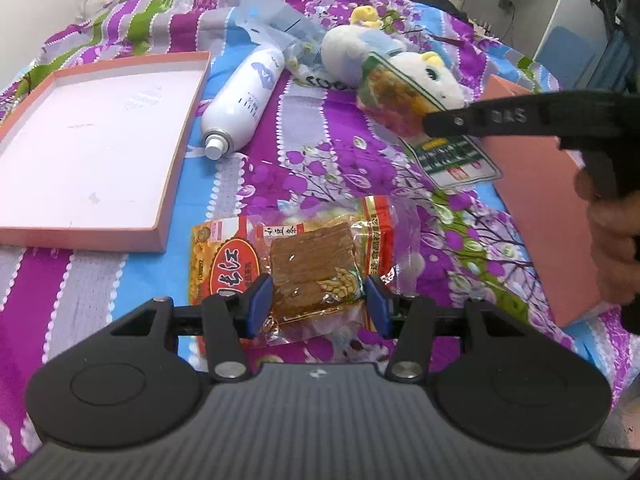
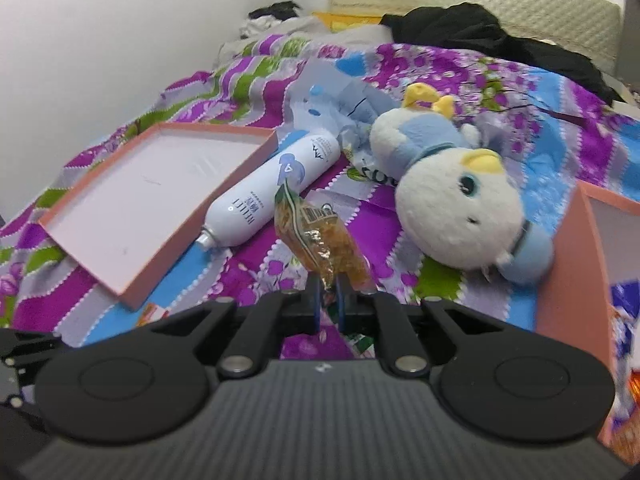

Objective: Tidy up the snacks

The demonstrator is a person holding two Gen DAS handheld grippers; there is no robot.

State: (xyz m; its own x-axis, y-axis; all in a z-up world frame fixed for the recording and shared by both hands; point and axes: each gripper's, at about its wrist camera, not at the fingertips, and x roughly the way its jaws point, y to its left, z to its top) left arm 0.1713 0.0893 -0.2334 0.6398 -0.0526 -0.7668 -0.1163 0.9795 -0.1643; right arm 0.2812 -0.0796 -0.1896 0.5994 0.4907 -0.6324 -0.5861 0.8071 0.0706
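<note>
Left gripper (image 1: 318,304): blue fingers (image 1: 260,300) clamped on either side of a clear snack packet of brown dried tofu strips (image 1: 312,268), red-and-orange label to its left. The packet sits in the near centre of the left wrist view, above the floral bedspread (image 1: 320,160); whether its far edge touches the bed cannot be told.

Right gripper (image 2: 327,300): fingers together, pinching the near edge of a small clear bag of yellow-orange snack (image 2: 320,236). The bag stands up tilted from the fingertips, clear of the bedspread (image 2: 260,276). In the left wrist view the same bag (image 1: 396,100) hangs at the tip of the right gripper (image 1: 432,122), which comes in from the right edge, held by a hand (image 1: 616,248).

Surroundings, left wrist view:
- Shallow pink box lid (image 1: 160,236), white inside, lying open side up at far left.
- White spray bottle (image 1: 240,108) on its side just right of the lid, nozzle toward the near side.
- White-and-blue plush toy (image 1: 400,60) far right of centre, behind the held bag.
- Crumpled pale blue wrapping (image 1: 276,16) beyond the bottle.
- Pink box (image 1: 540,208) at right, near the hand; right wrist view shows packets inside it, blurred.
</note>
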